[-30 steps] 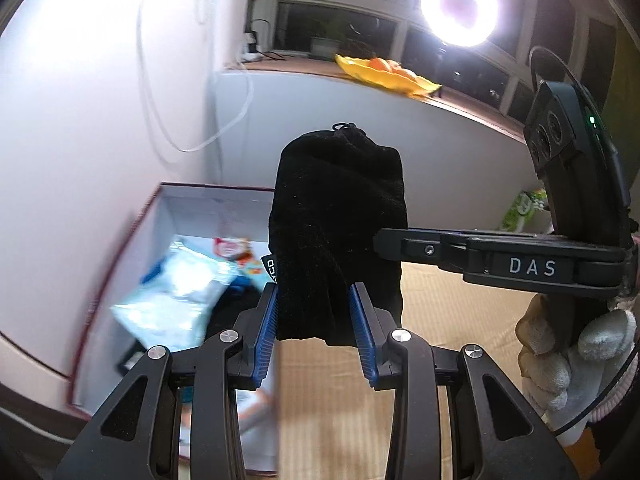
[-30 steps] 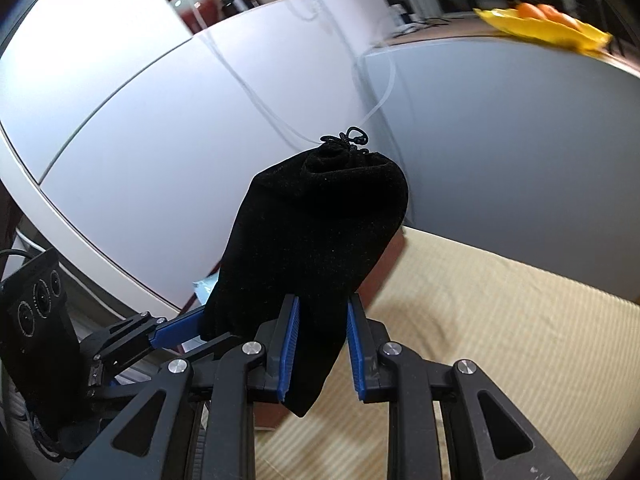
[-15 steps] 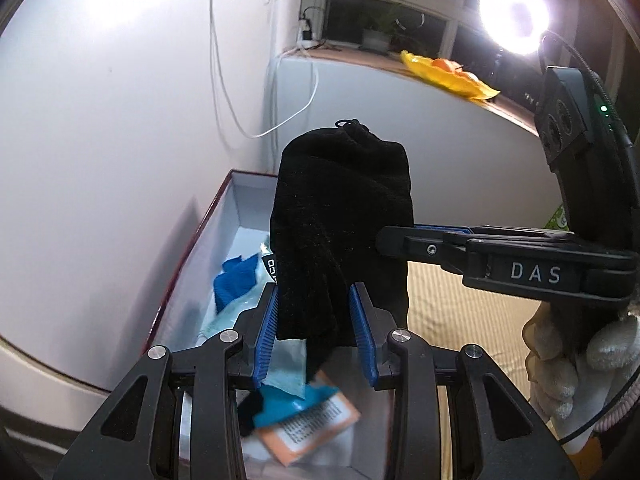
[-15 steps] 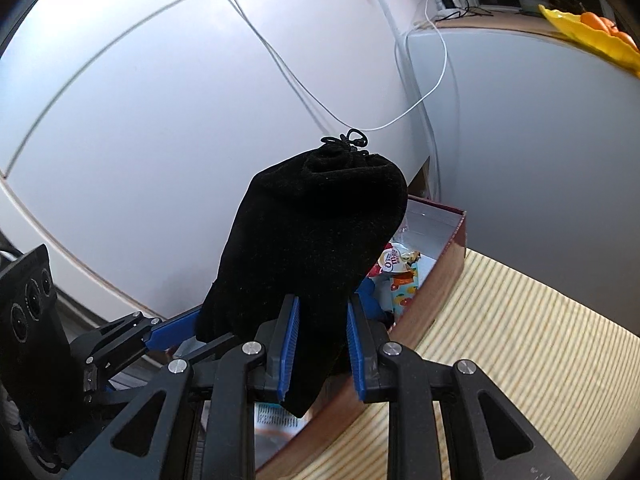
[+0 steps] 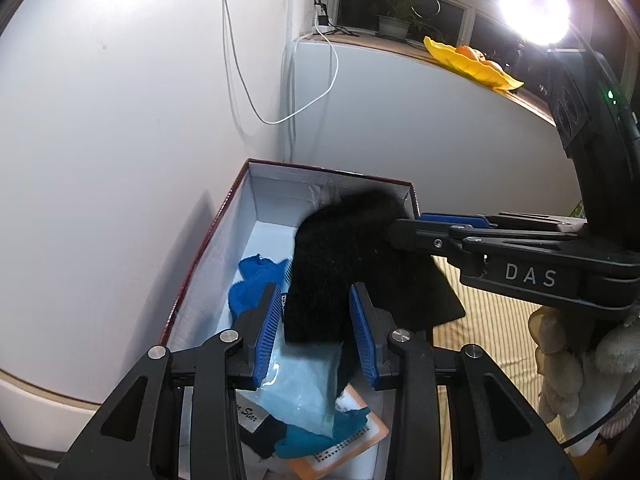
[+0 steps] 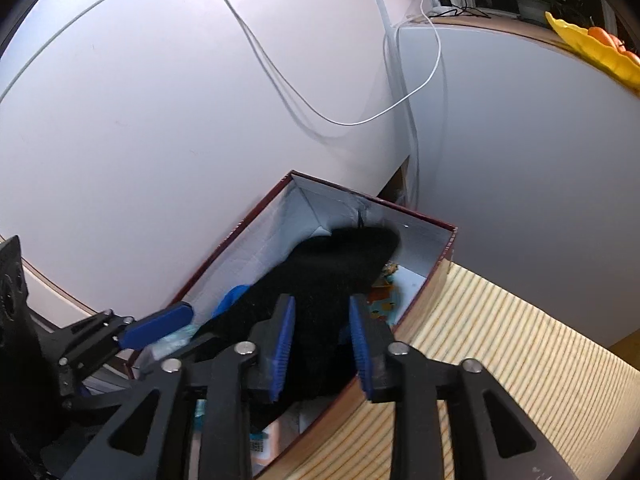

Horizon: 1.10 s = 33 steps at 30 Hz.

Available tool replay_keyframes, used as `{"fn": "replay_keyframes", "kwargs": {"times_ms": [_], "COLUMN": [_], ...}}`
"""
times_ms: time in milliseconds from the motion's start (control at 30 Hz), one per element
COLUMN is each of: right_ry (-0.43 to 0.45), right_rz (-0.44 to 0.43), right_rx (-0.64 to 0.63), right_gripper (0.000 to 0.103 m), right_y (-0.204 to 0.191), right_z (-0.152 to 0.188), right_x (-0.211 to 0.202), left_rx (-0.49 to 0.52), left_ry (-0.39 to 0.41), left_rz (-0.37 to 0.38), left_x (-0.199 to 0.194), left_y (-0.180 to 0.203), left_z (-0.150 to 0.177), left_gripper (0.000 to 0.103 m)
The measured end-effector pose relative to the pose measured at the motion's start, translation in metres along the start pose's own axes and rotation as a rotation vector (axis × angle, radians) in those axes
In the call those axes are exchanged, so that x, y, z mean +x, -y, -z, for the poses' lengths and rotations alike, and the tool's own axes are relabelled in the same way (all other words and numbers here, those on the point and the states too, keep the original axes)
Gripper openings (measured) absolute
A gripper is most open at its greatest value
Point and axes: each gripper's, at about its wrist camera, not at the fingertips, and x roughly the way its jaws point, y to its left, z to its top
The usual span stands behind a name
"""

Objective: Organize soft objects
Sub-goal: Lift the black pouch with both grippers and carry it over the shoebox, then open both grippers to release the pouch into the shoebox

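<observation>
Two grippers share one black pouch (image 5: 332, 264). The left gripper (image 5: 315, 332) has its jaws clenched on the pouch's lower edge, blue pads pressed to either side. The right gripper (image 6: 322, 336) grasps the same cloth from the side at a similarly narrow gap. The pouch leans forward over the open box (image 5: 320, 168), its blurred top down inside near the far end wall.

The left view alone shows the box's contents close up: a blue cloth (image 5: 252, 280) by the left wall, a clear packet (image 5: 304, 384) under the jaws, and an orange card (image 5: 360, 436) nearest the camera. It also shows the gloved right hand (image 5: 568, 360) and a bright lamp (image 5: 534, 4). The right view alone shows the striped worktop (image 6: 500, 360) beside the box and a colourful packet (image 6: 384, 292) under the pouch's tip.

Half a second ago the pouch stood upright above the jaws, its drawstring knot on top. Now it has tipped down into the box, and both cameras look more steeply into it. Neither jaw gap has visibly changed.
</observation>
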Motion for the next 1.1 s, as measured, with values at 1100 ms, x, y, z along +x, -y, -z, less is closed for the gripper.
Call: {"fn": "replay_keyframes", "kwargs": {"times_ms": [1100], "right_ry": [0.149], "right_rz": [0.021], "right_rx": [-0.018], "right_gripper": [0.066], "right_y": [0.014], "right_z": [0.073], "right_x": [-0.086], "left_rx": [-0.064], "left_ry": [0.124], "left_rz": [-0.094], "left_x": [-0.068], "left_y": [0.005], "left_z": [0.04], "left_gripper": [0.069]}}
